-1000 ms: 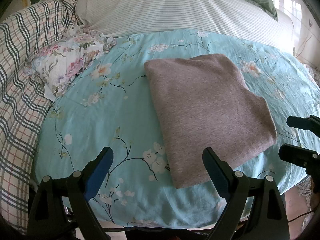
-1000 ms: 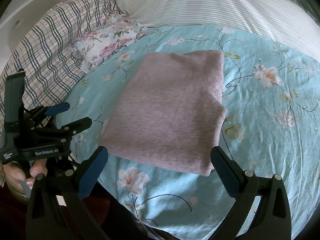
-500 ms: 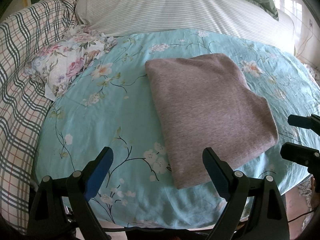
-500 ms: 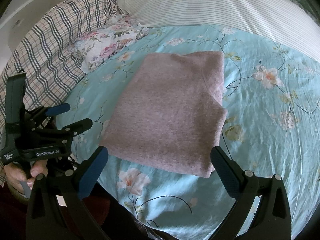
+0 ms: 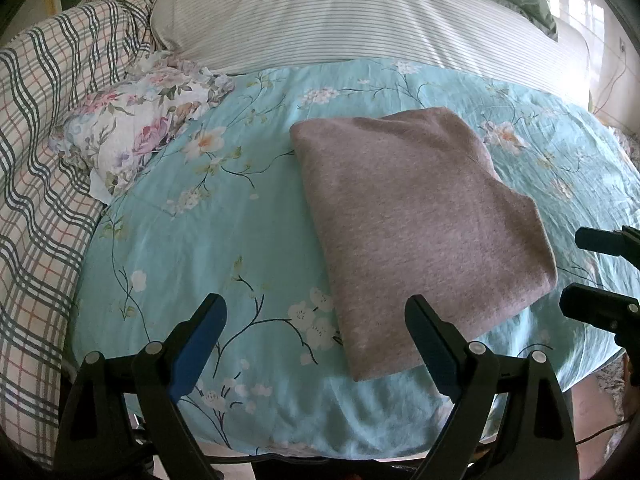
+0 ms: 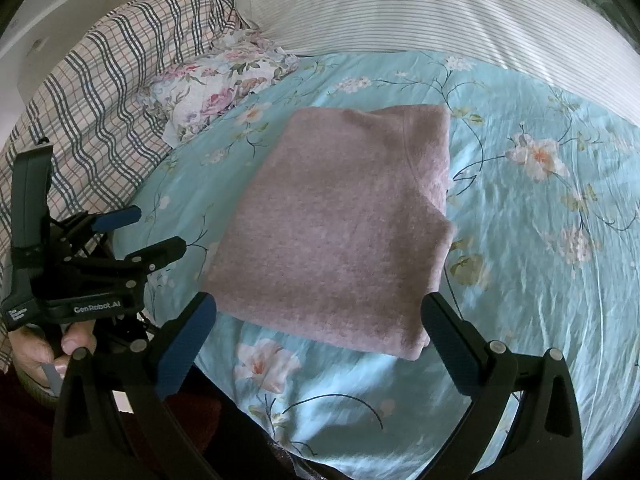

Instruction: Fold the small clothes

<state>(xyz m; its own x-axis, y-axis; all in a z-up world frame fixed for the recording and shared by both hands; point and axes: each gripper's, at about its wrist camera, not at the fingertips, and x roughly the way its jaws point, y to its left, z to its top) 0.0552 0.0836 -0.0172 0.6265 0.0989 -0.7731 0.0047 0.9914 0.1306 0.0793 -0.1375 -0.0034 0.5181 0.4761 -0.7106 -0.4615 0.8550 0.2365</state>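
Left wrist view: folded garment (image 5: 416, 232) unmoved; left gripper (image 5: 316, 332), right gripper (image 6: 320, 332) remain spread, empty.

Folded pink-grey garment (image 6: 344, 236) lies flat on teal floral sheet (image 6: 540, 264). Right gripper (image 6: 320, 320) hovers at its near edge, jaws wide apart, nothing between them. Left gripper (image 6: 138, 232) sits off the garment's left side, jaws apart, held by a hand (image 6: 44, 350). Floral cloth (image 6: 216, 84) bunched up past the garment's far left, against plaid blanket (image 6: 92, 92). Striped pillow (image 6: 420, 8) at the far end.
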